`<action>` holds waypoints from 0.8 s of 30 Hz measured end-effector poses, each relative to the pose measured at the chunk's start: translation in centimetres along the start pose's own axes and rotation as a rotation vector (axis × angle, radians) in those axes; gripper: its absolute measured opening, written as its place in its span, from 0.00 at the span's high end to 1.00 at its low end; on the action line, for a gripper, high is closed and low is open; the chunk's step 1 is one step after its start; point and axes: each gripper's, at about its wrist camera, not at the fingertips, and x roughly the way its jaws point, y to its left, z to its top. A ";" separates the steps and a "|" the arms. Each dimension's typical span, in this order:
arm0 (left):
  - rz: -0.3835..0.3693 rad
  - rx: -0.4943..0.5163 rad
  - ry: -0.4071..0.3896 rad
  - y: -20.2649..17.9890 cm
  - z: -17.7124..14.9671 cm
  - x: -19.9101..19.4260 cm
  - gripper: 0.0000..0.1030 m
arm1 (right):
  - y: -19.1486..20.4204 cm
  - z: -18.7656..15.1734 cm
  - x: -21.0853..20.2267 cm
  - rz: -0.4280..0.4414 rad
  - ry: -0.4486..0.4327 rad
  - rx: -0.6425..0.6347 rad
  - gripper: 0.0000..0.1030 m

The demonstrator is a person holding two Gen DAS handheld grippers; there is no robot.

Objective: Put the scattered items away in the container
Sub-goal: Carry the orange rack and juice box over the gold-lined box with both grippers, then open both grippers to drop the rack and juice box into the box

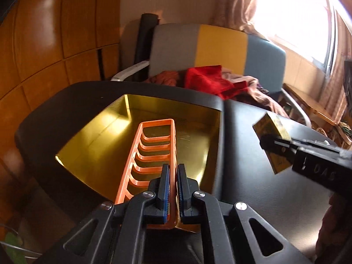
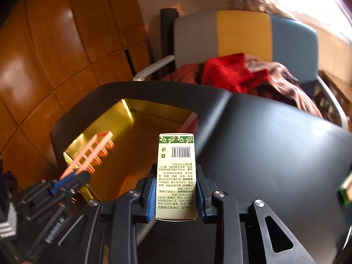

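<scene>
The container, a square box with a shiny gold inside, sits in the middle left of both views on the black table, and it takes most of the left half of the table top. Behind the table, in the upper middle of the frames, stands a chair with grey, yellow and blue stripes, and red cloth lies on its seat. The orange rack, a long plastic piece with several slots, is above the gold inside of the container, in the centre of the left wrist view. The left gripper is clamped on the right rail of this rack, with the blue pads pressed on the thin plastic. The small carton, cream with a green leaf band and a barcode, is in the lower middle of the right wrist view, over the table just right of the container. The right gripper is clamped on its two sides. At the right edge of that view a small green object shows, too blurred to name.
</scene>
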 end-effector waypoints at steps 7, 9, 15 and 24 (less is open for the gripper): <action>0.064 -0.043 0.020 2.9 0.4 1.4 0.95 | 4.8 2.4 3.5 0.041 0.018 -0.114 0.71; 0.082 -0.052 0.025 3.5 0.6 1.9 0.95 | 5.5 2.9 4.6 0.047 0.024 -0.127 0.71; 0.124 -0.074 0.053 5.2 1.2 3.9 0.93 | 6.9 4.3 7.8 0.065 0.062 -0.152 0.71; 0.189 -0.124 0.095 7.4 1.2 6.4 0.88 | 8.1 4.6 12.3 0.063 0.140 -0.188 0.71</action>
